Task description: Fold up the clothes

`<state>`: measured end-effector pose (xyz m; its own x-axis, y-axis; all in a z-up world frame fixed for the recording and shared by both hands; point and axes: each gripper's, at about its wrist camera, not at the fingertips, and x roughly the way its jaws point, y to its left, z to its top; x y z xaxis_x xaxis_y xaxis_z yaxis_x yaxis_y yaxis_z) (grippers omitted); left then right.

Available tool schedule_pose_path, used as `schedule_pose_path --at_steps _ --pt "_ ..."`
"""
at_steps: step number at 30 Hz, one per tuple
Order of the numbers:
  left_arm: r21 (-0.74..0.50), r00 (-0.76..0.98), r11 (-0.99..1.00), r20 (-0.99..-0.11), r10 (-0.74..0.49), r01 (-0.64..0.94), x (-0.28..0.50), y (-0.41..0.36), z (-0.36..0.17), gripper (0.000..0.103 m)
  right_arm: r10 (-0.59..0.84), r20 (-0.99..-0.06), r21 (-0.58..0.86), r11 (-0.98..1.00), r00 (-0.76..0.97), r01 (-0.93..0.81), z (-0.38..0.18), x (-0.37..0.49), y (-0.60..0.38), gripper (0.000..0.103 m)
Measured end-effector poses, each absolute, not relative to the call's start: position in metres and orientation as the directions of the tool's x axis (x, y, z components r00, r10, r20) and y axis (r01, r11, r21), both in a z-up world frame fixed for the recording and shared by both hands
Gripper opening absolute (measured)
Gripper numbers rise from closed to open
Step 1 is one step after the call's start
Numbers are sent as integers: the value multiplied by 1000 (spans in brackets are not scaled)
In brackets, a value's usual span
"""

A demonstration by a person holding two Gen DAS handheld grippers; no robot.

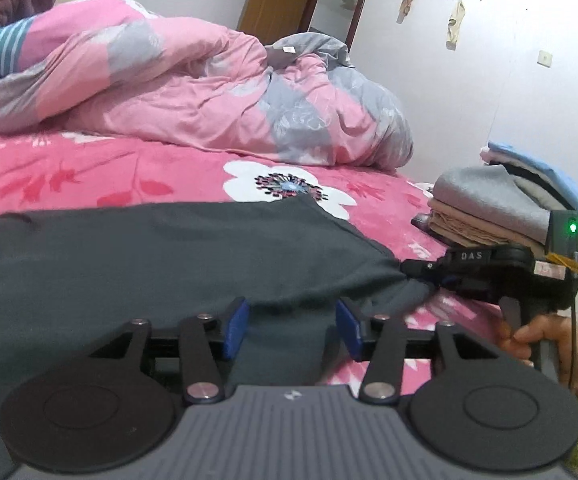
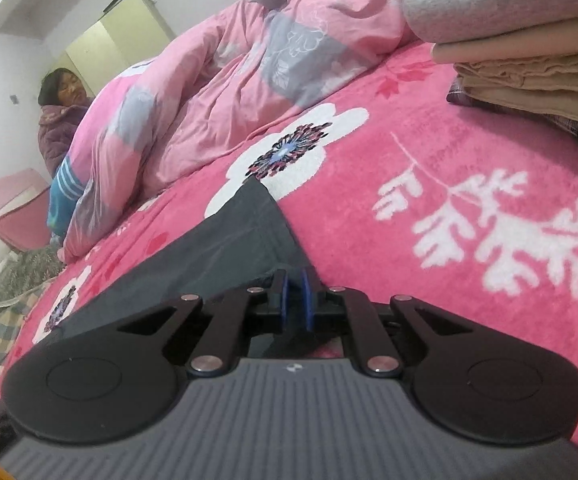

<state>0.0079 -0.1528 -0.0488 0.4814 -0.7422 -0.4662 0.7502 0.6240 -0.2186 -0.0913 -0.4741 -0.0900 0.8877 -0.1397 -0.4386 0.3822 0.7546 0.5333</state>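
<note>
A dark grey garment (image 1: pixel 169 256) lies spread flat on the pink flowered bed sheet (image 1: pixel 89 172). My left gripper (image 1: pixel 291 326) is open, its blue pads either side of the garment's near edge, cloth lying between them. My right gripper (image 1: pixel 429 280) is seen at the right in the left wrist view, pinching the garment's right corner. In the right wrist view my right gripper (image 2: pixel 296 286) is shut on the dark grey garment (image 2: pixel 245 228), which runs away to a far corner on the sheet (image 2: pixel 429 184).
A stack of folded clothes (image 1: pixel 501 208) sits at the bed's right edge, also close by in the right wrist view (image 2: pixel 529 60). A rumpled pink and grey quilt (image 1: pixel 209 92) fills the far side of the bed. A person (image 2: pixel 63 120) sits beyond it.
</note>
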Motion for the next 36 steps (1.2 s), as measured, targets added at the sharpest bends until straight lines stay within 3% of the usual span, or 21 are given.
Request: schedule_pose_path --at_steps 3,9,14,19,36 --pt "-208 488 666 -533 -691 716 16 -159 -62 51 -139 -439 532 756 888 381 -90 -92 -474 6" --pt "-318 460 647 -496 -736 693 28 -145 -70 51 -148 -444 510 769 884 385 -90 -92 -469 6" --pt "-309 467 648 -490 -736 697 26 -144 -72 53 -169 -451 477 784 876 397 -89 -91 -463 6" --pt "-291 472 645 -484 -736 707 22 -146 -71 61 -177 -449 467 789 876 399 -89 -91 -461 7" --pt "-359 454 626 -458 -764 692 27 -138 -73 61 -214 -460 410 809 862 420 -87 -89 -452 7"
